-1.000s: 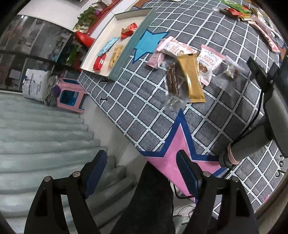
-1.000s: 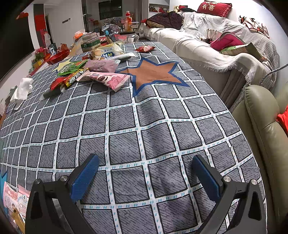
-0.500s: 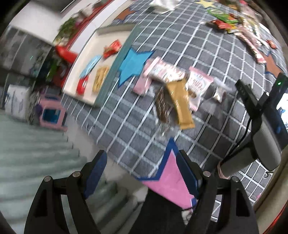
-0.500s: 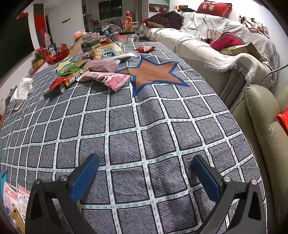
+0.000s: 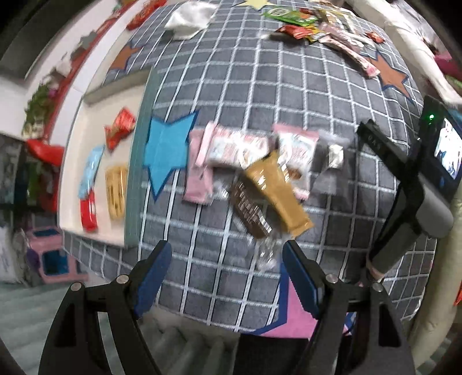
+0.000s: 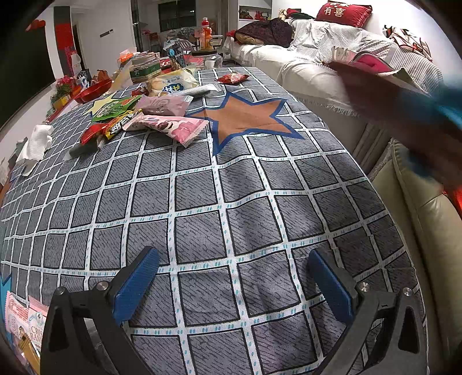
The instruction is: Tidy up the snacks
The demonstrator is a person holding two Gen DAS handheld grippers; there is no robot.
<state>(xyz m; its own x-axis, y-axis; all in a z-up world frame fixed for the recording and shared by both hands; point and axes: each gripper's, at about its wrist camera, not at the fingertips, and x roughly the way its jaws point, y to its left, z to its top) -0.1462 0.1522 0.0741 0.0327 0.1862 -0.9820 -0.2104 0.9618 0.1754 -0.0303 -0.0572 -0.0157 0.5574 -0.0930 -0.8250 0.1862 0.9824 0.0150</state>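
Four snacks are lying in the white tray (image 5: 72, 161) already, apparently sorted; I am hanging my left gripper (image 5: 225, 277), released and empty, above the loose snack pile (image 5: 260, 178) on the desk (image 5: 260, 86), choosing one. My right gripper (image 6: 234, 282) is hovering released.

Grey checked tablecloth (image 6: 202, 207) covers whole table, brown star patch (image 6: 245, 118) toward far end, blue star patch (image 5: 167, 147) near left edge. White crumpled tissue (image 6: 34, 144) at far left edge. White sofa (image 6: 317, 72) beyond right edge, red cushion (image 6: 342, 11) on top.
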